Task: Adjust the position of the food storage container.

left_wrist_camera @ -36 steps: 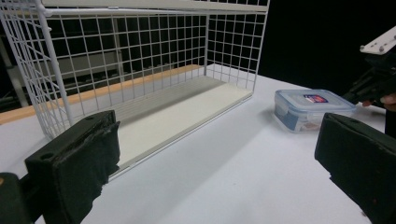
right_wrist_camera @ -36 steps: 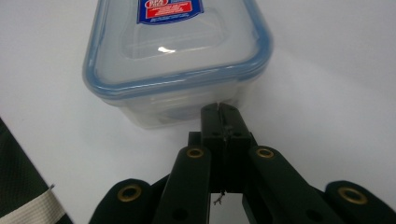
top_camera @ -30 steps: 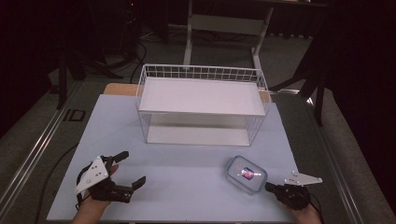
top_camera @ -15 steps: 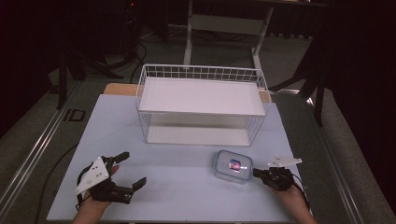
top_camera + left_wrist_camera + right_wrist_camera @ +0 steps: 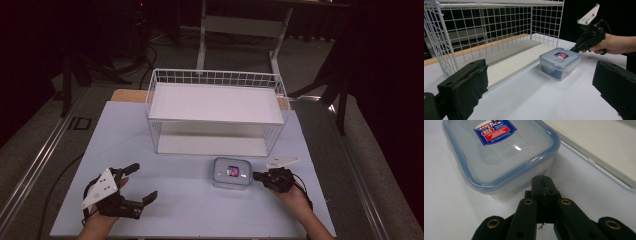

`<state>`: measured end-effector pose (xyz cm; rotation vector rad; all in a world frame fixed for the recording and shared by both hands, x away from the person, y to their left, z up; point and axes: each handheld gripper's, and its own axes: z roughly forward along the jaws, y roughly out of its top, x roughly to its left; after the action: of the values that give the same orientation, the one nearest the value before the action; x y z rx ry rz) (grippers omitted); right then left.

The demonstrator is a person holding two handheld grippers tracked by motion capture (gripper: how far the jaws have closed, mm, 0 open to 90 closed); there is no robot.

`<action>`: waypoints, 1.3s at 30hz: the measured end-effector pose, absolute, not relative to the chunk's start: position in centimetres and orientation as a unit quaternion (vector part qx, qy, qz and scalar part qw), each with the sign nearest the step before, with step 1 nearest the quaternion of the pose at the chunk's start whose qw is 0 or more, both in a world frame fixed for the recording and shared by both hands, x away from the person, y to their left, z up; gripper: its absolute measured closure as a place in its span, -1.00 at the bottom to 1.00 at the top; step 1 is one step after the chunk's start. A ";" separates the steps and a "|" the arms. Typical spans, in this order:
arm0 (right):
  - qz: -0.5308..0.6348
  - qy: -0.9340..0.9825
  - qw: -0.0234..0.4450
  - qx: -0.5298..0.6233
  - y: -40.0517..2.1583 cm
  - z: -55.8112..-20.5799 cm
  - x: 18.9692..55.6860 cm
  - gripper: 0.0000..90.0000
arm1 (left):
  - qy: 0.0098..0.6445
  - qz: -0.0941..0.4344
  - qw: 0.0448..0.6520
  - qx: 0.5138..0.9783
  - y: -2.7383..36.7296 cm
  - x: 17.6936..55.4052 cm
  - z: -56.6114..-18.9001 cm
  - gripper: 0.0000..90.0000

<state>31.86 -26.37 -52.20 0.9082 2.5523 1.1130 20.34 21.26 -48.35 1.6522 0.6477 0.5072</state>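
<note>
Food container (image 5: 231, 172), a clear plastic box with a blue-rimmed lid and a red-and-blue label, lies on the pale tabletop (image 5: 200, 210) in the high view, right of the middle and just in front of the white wire basket (image 5: 216, 112) that stands toward the far edge. The right gripper (image 5: 259, 176) lies level at the container's right side with its tips at the wall, its jaws drawn together on nothing. The left gripper (image 5: 134, 184) rests near the near left corner of the tabletop, well apart from the container, jaws spread wide and empty.

Seen from the left gripper view, its two black padded jaws stand far apart at the bottom corners with only bare tabletop between them. Beyond them the container (image 5: 559, 62) sits just beside the basket's (image 5: 486, 32) near corner, and the right gripper (image 5: 573, 49), held in a hand (image 5: 614, 44), comes in level with its tip against the container's far upper edge.

From the right gripper view, the jaws are pressed together into one narrow tip (image 5: 543, 184) that meets the container (image 5: 499, 152) low on its side wall, under the lid's blue rim; nothing is gripped.
</note>
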 end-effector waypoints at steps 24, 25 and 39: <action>0.376 0.880 0.077 0.280 -20.4 -52.7 33.7 1.00 | 0.278 0.215 0.602 0.718 21.2 20.3 -48.5 -0.98; 0.377 0.879 0.076 0.282 -20.3 -52.7 33.7 1.00 | 0.278 0.214 0.601 0.718 21.2 20.3 -48.5 -0.98; 0.385 0.875 0.081 0.283 -20.7 -52.4 33.3 0.89 | 0.278 0.204 0.599 0.723 21.1 20.3 -48.6 -0.98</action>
<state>33.25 -20.74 -52.39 0.8465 2.6149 1.1497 20.35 21.07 -48.63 1.6772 0.6455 0.4729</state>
